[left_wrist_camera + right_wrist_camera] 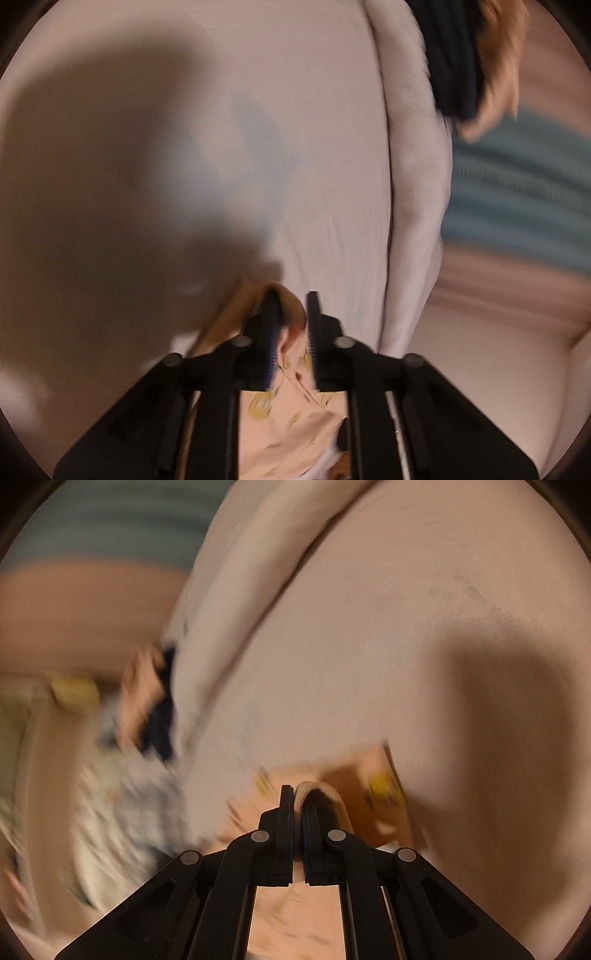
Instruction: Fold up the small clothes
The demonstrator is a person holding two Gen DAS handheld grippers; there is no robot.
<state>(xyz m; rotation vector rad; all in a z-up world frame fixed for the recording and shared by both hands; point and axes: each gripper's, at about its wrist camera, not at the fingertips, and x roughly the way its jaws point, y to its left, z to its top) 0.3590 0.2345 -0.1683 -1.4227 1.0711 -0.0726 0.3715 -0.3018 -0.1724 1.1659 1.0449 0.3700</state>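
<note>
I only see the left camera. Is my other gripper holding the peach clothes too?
Observer: Yes. The right gripper is shut on a folded edge of the peach garment.
Operator: Are there more clothes over there?
Observer: Yes, a blurry white patterned cloth lies to that gripper's left.
Operator: Anything yellow?
Observer: A small yellow thing sits beyond that cloth. It is too blurred to name.
</note>
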